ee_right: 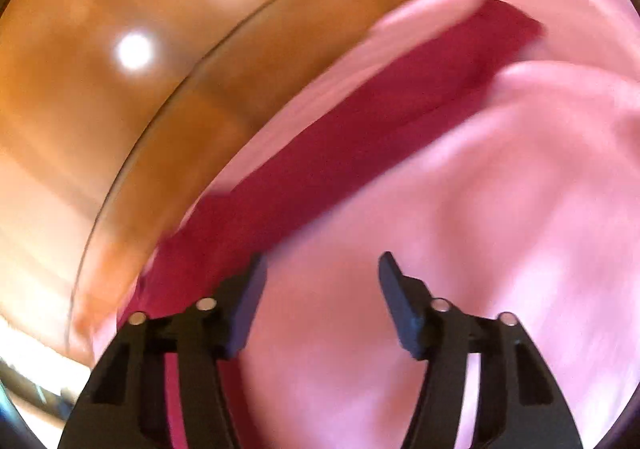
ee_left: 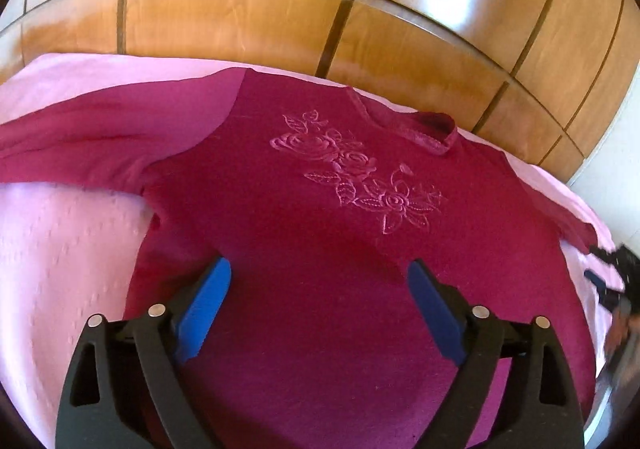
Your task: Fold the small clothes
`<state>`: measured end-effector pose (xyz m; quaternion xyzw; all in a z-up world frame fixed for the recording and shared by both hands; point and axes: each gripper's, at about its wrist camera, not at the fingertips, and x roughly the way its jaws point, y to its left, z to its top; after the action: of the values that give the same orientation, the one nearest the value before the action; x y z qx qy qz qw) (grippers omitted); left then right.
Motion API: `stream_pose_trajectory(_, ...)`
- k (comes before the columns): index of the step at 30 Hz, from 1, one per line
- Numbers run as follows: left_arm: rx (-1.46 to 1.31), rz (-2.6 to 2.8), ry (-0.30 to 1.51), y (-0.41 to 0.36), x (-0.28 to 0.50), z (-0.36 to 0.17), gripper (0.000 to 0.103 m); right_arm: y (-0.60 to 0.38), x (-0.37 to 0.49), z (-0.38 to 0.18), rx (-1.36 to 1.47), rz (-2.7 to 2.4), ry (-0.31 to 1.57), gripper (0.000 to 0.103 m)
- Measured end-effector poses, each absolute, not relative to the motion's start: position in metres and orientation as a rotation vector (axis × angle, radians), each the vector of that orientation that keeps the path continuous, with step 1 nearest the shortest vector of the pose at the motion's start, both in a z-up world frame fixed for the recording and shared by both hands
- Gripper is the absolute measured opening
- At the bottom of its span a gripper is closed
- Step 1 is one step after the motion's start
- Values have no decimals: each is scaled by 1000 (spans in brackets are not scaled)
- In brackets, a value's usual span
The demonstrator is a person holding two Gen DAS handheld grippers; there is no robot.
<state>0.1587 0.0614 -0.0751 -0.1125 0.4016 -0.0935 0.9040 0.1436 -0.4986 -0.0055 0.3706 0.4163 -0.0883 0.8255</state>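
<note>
A magenta long-sleeved top [ee_left: 320, 209] with an embroidered rose motif [ee_left: 360, 173] lies flat, face up, on a pink bedspread [ee_left: 68, 249]. Its neckline [ee_left: 424, 129] points to the wardrobe. One sleeve stretches out to the left [ee_left: 100, 137]. My left gripper [ee_left: 320, 273] is open and empty above the top's lower body. The right wrist view is blurred. My right gripper [ee_right: 322, 265] is open and empty above the bedspread [ee_right: 460, 249], beside the top's other sleeve [ee_right: 360, 129], which runs diagonally up to the right. The right gripper also shows at the left wrist view's right edge [ee_left: 612, 281].
A glossy wooden wardrobe [ee_left: 260, 17] stands close behind the bed, also in the right wrist view [ee_right: 100, 109]. A strip of white wall [ee_left: 616, 153] shows at the right.
</note>
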Motion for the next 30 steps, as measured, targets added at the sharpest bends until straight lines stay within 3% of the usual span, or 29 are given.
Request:
stream_pose_trajectory(5, -243, -196, 823, 62, 159, -75, 90, -575, 169, -22, 908, -393, 827, 46)
stream_pose_trajectory(11, -232, -204, 830, 60, 160, -76, 94, -633, 191, -17, 919, -527, 794, 44)
stream_pose_trajectory(13, -224, -200, 832, 57, 160, -76, 95, -641, 194, -18, 912, -543, 801, 22)
stream_pose_trajectory(15, -214, -198, 836, 56, 161, -76, 96, -648, 197, -17, 887, -560, 824, 7)
stream_pose_trajectory(22, -206, -202, 840, 55, 162, -76, 98, -611, 216, 25, 717, -416, 814, 7)
stream_pose_trajectory(30, -203, -204, 843, 54, 163, -77, 99, -493, 254, 40, 420, -197, 909, 7)
